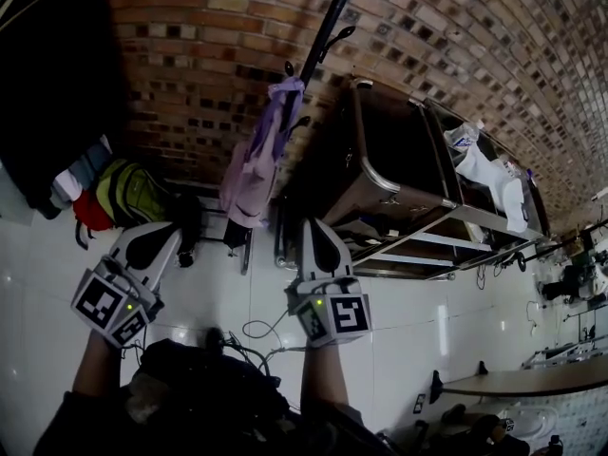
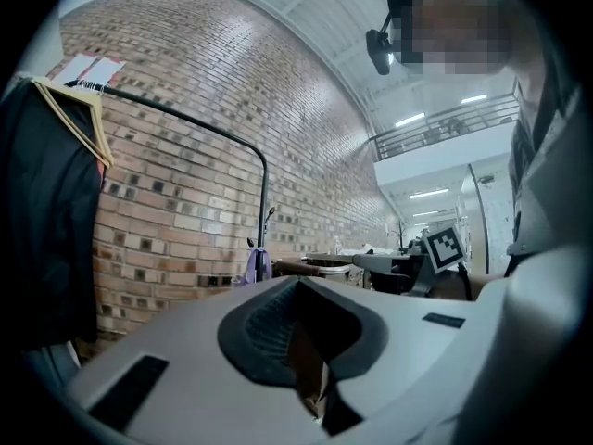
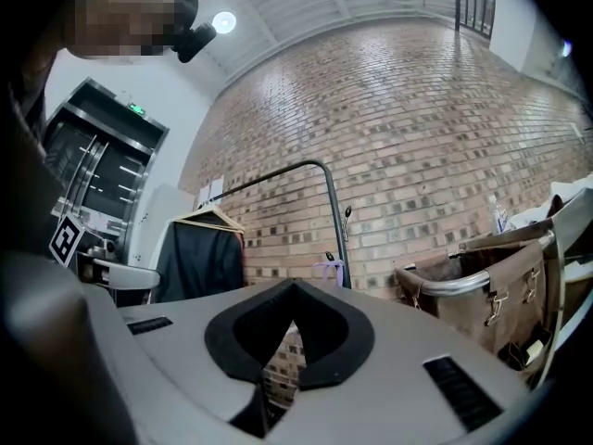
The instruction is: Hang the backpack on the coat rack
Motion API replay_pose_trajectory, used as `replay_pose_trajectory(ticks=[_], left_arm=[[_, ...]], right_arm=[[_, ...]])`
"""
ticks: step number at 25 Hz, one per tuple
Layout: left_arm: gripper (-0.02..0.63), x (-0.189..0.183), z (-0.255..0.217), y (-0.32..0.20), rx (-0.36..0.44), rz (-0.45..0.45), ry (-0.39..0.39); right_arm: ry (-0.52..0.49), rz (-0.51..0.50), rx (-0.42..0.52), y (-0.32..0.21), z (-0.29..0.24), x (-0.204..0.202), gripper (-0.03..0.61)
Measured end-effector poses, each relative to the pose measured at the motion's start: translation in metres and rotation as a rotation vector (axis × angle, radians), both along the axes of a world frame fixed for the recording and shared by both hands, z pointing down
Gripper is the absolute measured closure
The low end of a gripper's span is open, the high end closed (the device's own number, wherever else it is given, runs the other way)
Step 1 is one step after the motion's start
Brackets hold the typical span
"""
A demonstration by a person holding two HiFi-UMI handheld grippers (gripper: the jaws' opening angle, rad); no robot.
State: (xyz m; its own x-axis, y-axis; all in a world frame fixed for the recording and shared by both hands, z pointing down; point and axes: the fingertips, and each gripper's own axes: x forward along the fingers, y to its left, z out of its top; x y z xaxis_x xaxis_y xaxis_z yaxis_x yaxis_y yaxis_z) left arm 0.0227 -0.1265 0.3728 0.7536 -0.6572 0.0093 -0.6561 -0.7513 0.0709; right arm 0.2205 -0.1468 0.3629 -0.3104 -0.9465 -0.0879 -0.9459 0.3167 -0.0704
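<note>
A lilac backpack (image 1: 255,164) hangs from a hook of the black coat rack (image 1: 326,34) in front of the brick wall. It shows small and far off as the backpack (image 2: 257,265) in the left gripper view and the backpack (image 3: 332,269) in the right gripper view. My left gripper (image 1: 160,231) is below and to the left of it, apart from it, jaws together with nothing in them. My right gripper (image 1: 314,226) is just below and right of the backpack, also clear of it, shut and empty. Both point level toward the wall.
A brown cart with a metal frame (image 1: 404,164) stands right of the rack, white cloths on it. At the left, a dark garment (image 2: 42,221) hangs from a wooden hanger on a clothes rail, above green and red bags (image 1: 119,196). Cables (image 1: 256,331) lie on the white tile floor.
</note>
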Motion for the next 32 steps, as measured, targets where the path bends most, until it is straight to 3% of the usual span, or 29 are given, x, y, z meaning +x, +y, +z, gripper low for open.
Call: replay_pose_trajectory(ticks=[8,15,24,32], left_arm=[[0.575,-0.062,0.01,0.051,-0.029,0.012,-0.011],[0.575,-0.125,0.011,0.115,-0.043,0.016,-0.006],[0.574,-0.174,0.017,0.192,-0.049,0.033,0.01],[0.575,-0.204,0.011,0.231,-0.043,0.029,0.004]], right_arm=[[0.124,-0.04,0.034,0.052,-0.005,-0.088,0.577],[0.08,-0.028,0.006,0.117,-0.002,-0.151,0.577],[0.128,0.007,-0.032,0.201,0.009,-0.2,0.577],[0.148,0.026,-0.039,0.241,0.005,-0.229,0.577]])
